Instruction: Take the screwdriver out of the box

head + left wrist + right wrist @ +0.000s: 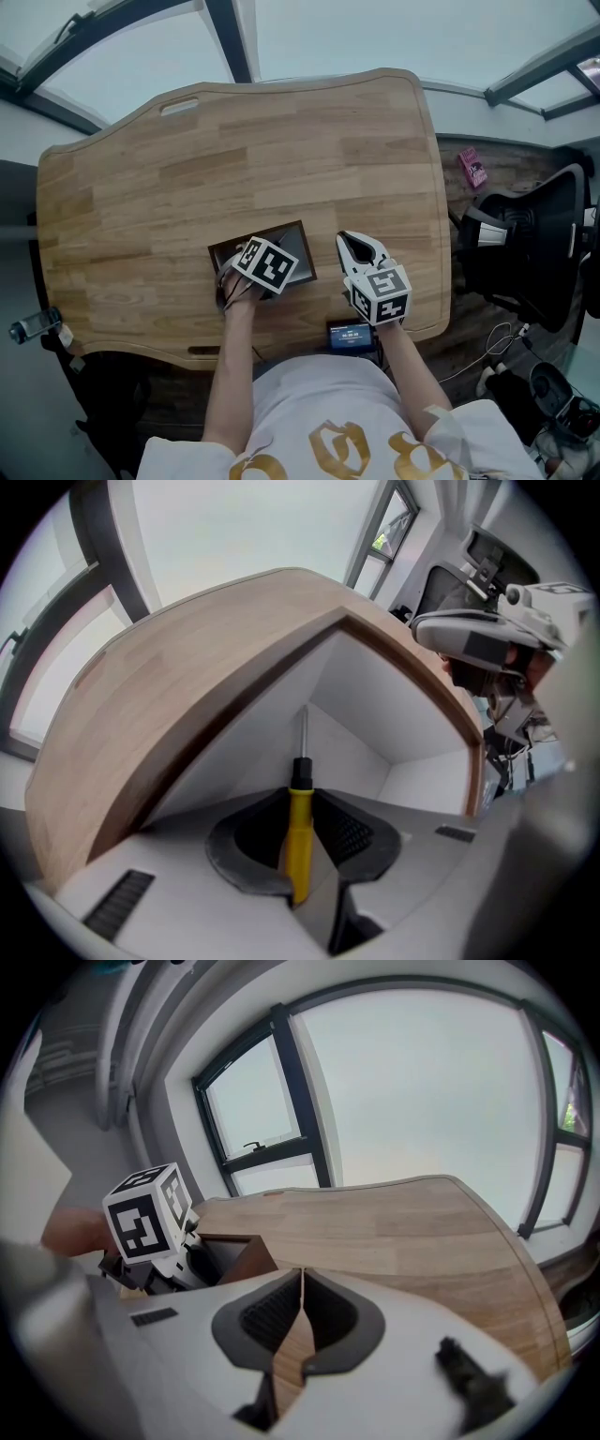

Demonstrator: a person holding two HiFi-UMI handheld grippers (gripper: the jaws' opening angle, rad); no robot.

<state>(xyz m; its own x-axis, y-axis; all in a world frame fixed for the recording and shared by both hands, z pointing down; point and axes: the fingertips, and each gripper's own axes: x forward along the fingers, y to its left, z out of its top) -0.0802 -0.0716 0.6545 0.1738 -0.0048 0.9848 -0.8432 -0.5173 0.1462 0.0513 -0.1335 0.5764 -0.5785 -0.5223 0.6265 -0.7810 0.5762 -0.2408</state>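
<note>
Far left, at the table edge: a small grey fitting, too small to identify

Light wooden table with rounded corners, its near edge partly covered by the person's arms

Brown-rimmed open box with pale inside walls sits on the near middle of the table. From the head view its left part is hidden under the left gripper, whose marker cube masks the jaws there

Left gripper view: jaws clamped on the yellow handle of a screwdriver with black collar and thin metal shaft. The screwdriver is inside the box, shaft aimed at an inner corner. Whether the tip touches the box floor, cannot tell. The handle's rear end is lost behind the pads

Right gripper, just right of the box, is over bare table; jaws together, nothing between them

Small dark device with blue screen at the near edge, partly hidden

Right, on the floor: pink packet, black chair cut off by the frame
</note>
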